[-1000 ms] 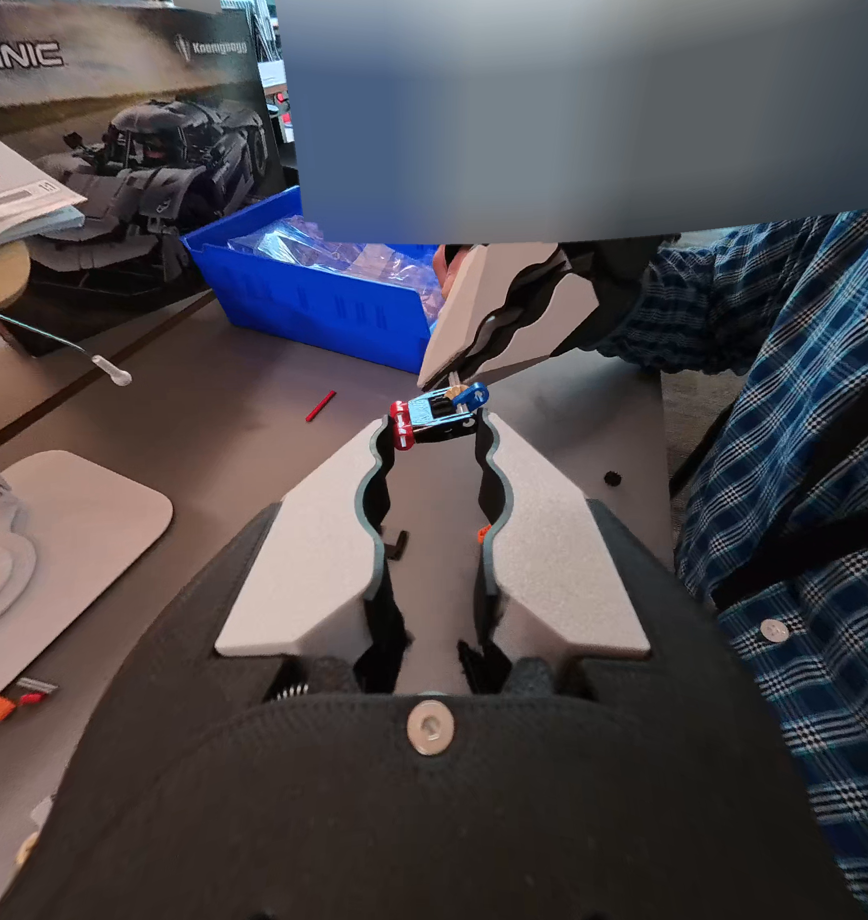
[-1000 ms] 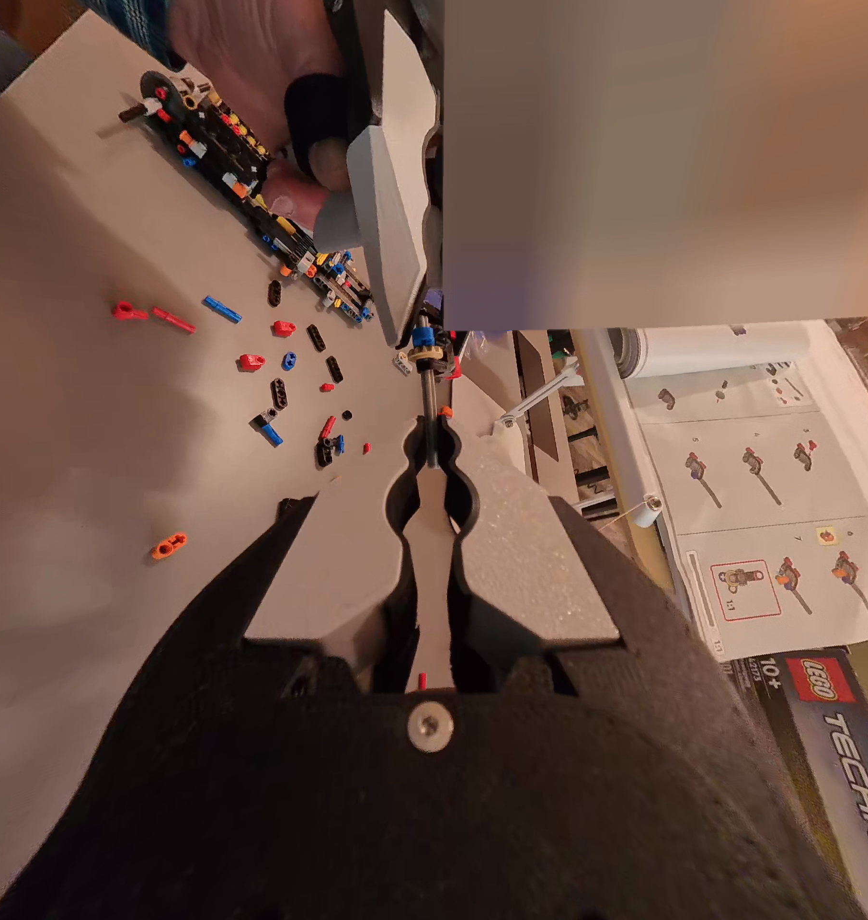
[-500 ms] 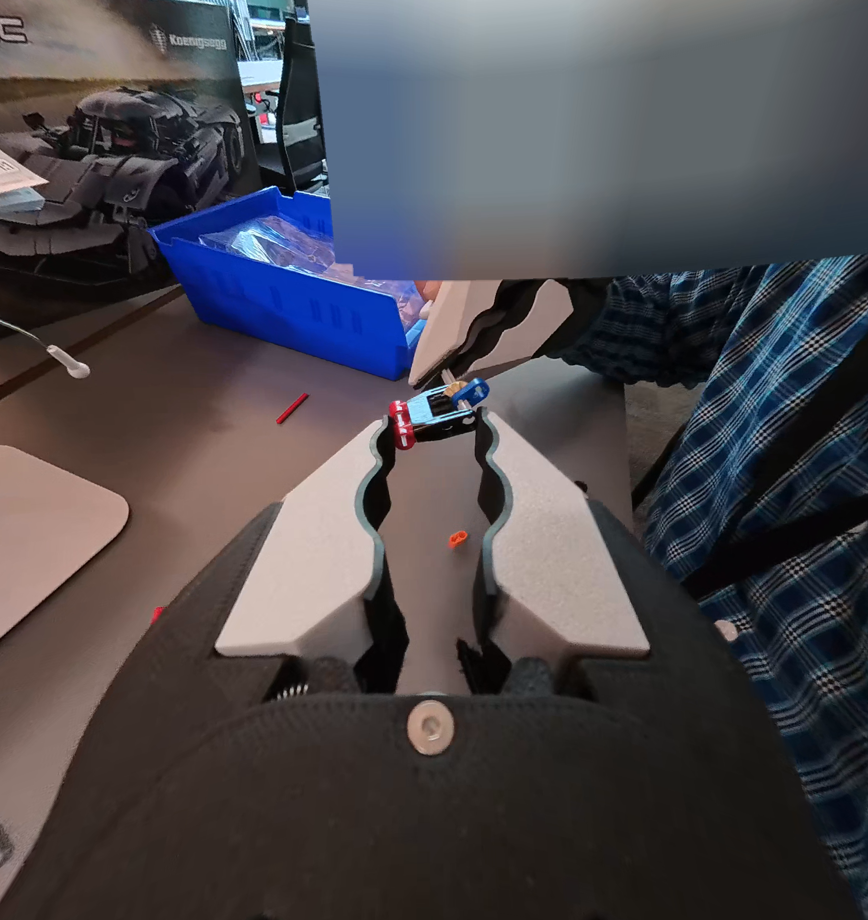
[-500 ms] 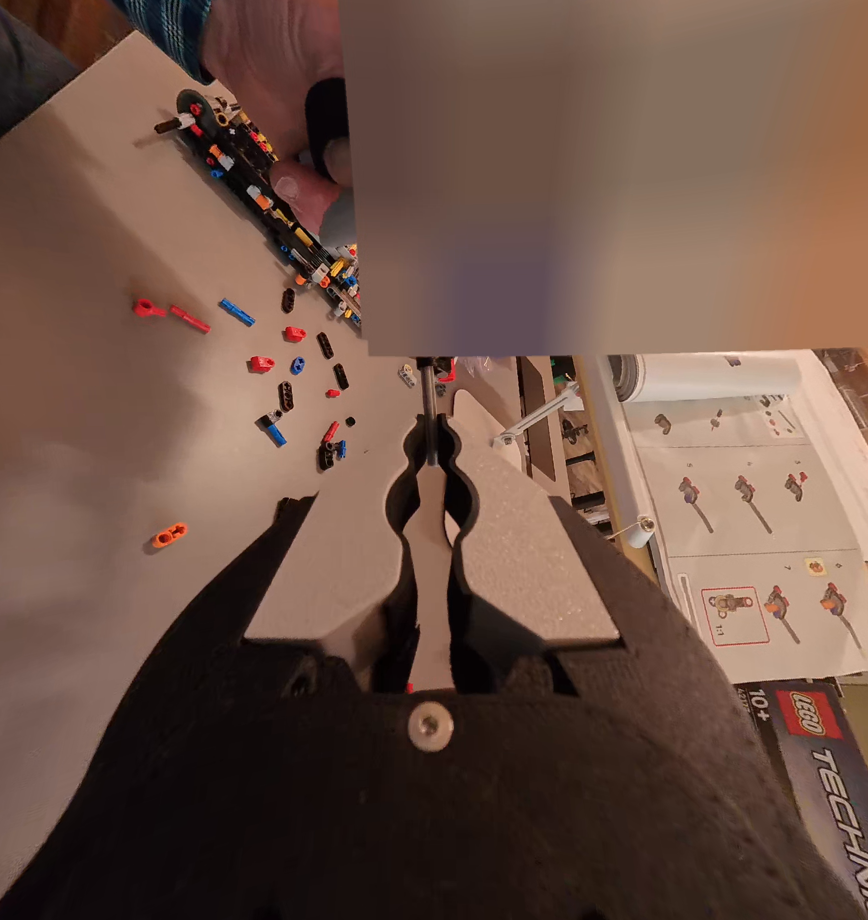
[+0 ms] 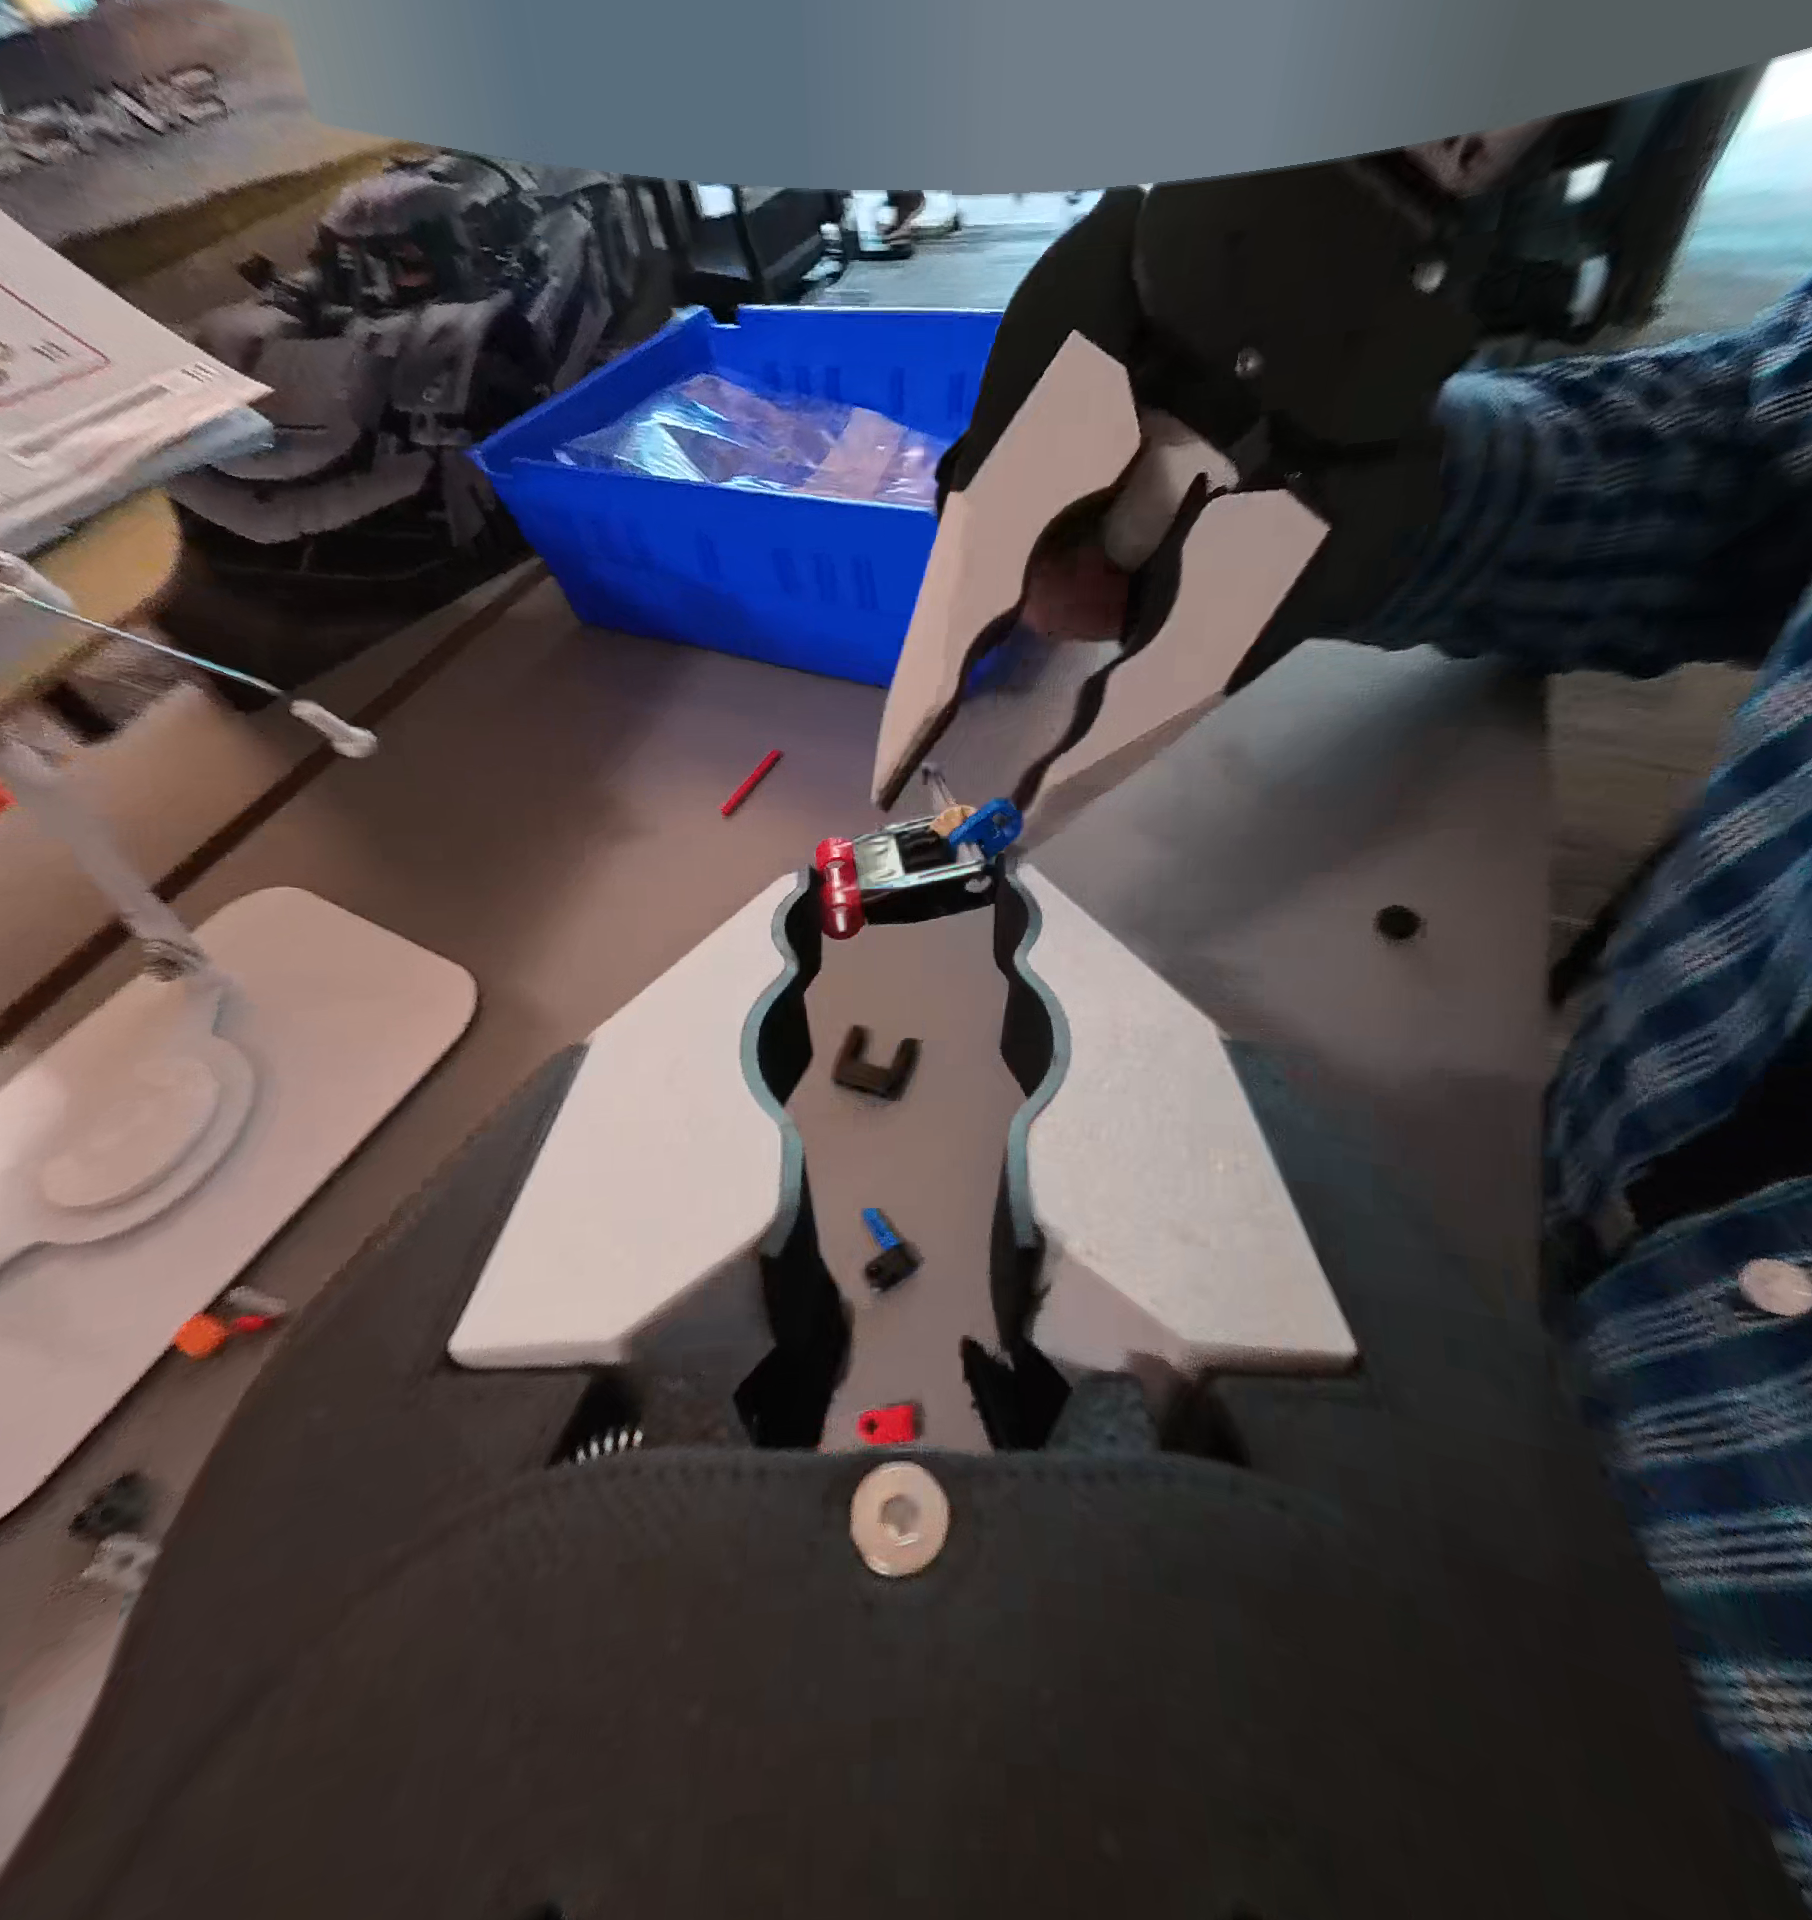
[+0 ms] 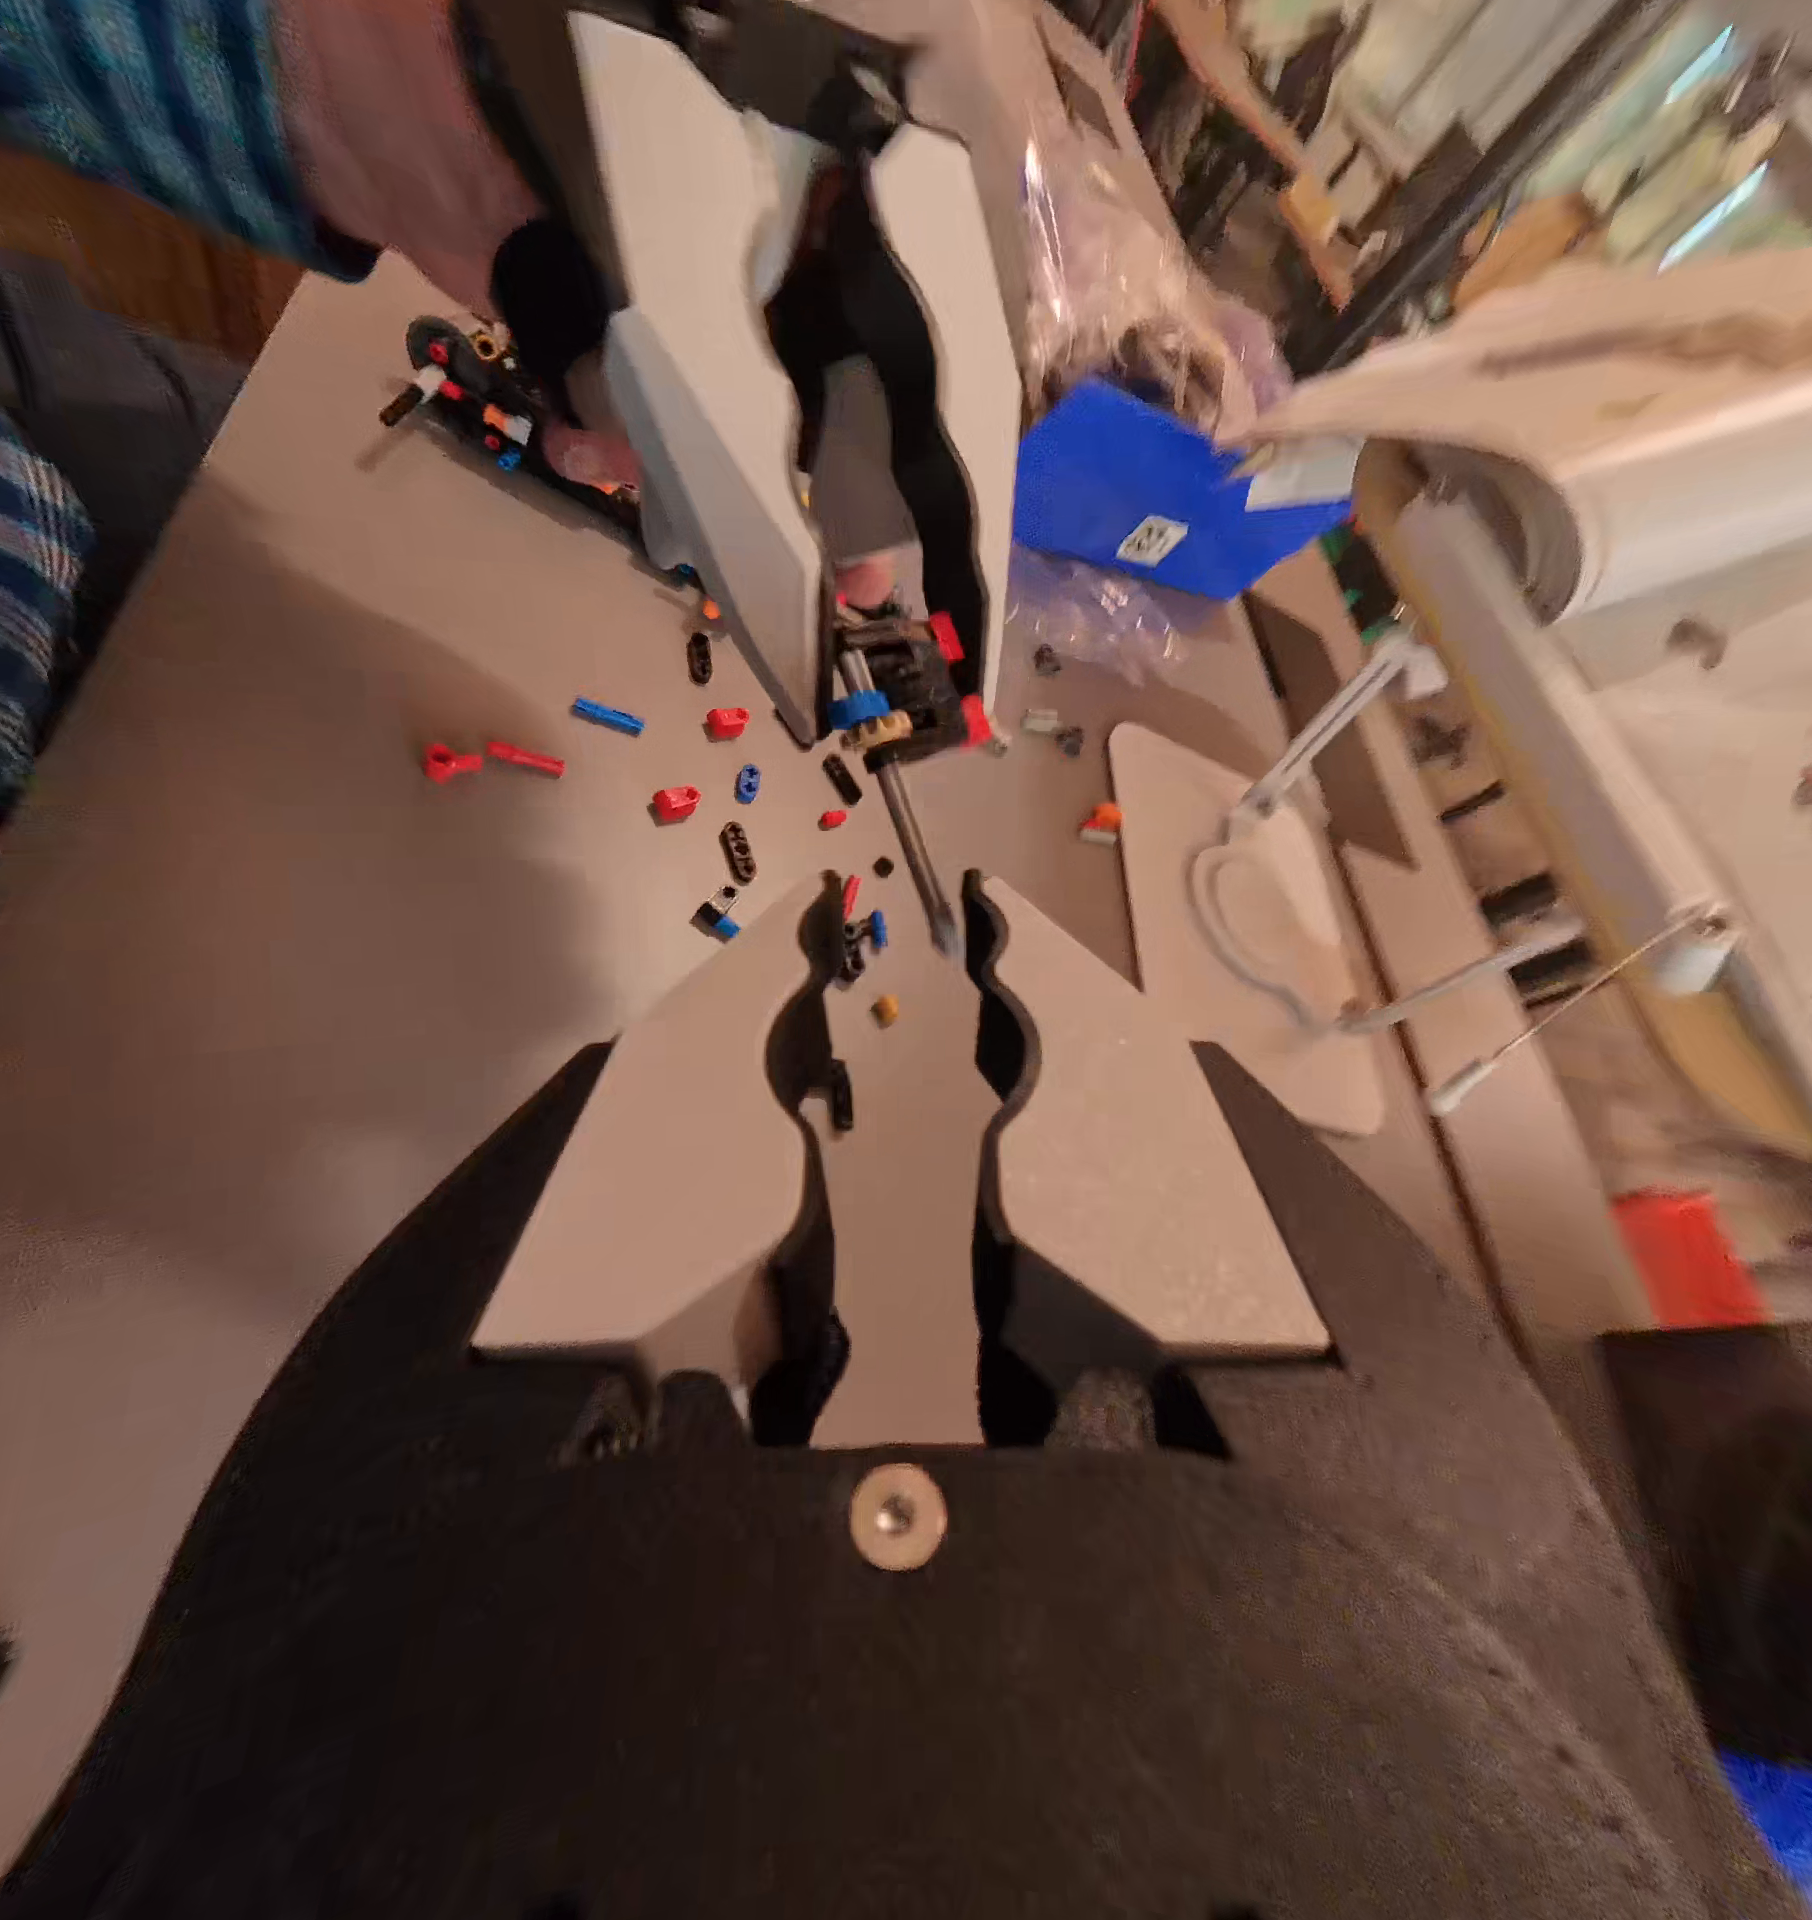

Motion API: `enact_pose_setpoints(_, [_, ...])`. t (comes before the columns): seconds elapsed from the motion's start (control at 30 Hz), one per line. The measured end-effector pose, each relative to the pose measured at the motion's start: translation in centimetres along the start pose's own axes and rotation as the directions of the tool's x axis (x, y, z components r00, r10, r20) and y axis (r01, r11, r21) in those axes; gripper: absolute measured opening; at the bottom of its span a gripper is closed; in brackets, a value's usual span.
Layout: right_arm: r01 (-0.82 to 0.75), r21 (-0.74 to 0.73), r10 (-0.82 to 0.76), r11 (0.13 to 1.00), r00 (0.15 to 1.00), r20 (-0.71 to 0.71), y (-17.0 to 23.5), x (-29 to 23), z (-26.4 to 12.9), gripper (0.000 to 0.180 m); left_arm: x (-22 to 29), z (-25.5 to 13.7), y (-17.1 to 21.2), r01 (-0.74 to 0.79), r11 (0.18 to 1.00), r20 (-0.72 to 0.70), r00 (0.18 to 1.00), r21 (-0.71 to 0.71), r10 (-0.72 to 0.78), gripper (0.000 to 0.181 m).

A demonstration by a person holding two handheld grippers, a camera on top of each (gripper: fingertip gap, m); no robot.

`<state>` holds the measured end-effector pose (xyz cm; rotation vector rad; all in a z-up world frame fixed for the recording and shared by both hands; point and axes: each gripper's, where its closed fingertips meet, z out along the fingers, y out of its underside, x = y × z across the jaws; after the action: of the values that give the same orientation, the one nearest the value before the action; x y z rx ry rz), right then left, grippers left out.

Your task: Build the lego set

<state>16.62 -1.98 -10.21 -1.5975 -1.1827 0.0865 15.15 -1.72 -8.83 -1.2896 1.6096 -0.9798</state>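
My left gripper [image 5: 907,883] is shut on a small black lego assembly [image 5: 912,878] with red and blue parts, held across its fingertips above the grey table [image 5: 569,831]. In the right wrist view the left gripper [image 6: 897,722] holds the same assembly [image 6: 907,691], and a grey axle [image 6: 912,842] sticks out of it toward my right gripper. My right gripper [image 6: 900,888] is open and empty, with the axle's free end lying just inside its right fingertip. It also shows in the left wrist view [image 5: 954,805], open just beyond the assembly.
Several loose red, blue and black pieces [image 6: 673,800] lie on the table, and a long part-built black model [image 6: 466,384] sits at its far edge. A blue bin [image 5: 736,540] of plastic bags, the set's box [image 5: 414,291], an instruction booklet [image 5: 50,395] and a white stand base [image 5: 206,1091] surround the work area.
My right gripper was shut on the axle and has opened and let it go, drawing back a little. My left gripper keeps hold of the assembly. Both views have shifted.
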Motion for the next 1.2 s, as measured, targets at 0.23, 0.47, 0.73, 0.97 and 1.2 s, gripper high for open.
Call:
enact_pose_setpoints(0.23, [-0.417, 0.072, 0.412, 0.906, 0.908, 0.082, -0.9, 0.2, 0.0, 0.043, -0.9, -0.5, -0.2, -0.159, 0.987, 0.210, 0.966, 0.023, 0.151, 0.032])
enact_pose_setpoints(0.47, [-0.024, -0.032, 0.020, 0.999, 0.993, -0.113, -0.9, -0.3, 0.7, 0.021, -0.3, -0.4, 0.8, -0.074, 0.997, 0.146, 0.986, -0.013, 0.075, 0.032])
enact_pose_setpoints(0.73, [0.002, -0.050, -0.006, 0.999, 0.998, -0.065, -0.9, -1.3, 1.7, 0.000, 0.4, -0.3, 0.8, 0.064, 0.998, 0.066, 0.996, -0.007, -0.063, 0.031])
enact_pose_setpoints(0.97, [-0.293, 0.072, 0.277, 0.954, 0.945, 0.174, -1.4, -2.8, 1.2, 0.000, 0.5, -1.6, 0.3, -0.122, 0.991, 0.028, 0.992, -0.055, 0.123, 0.044])
enact_pose_setpoints(1.2, [-0.191, 0.015, 0.182, 0.981, 0.955, 0.236, -1.1, -3.8, 1.3, 0.000, 2.4, -0.8, 0.9, -0.390, 0.908, -0.109, 0.920, -0.151, 0.377, 0.013])
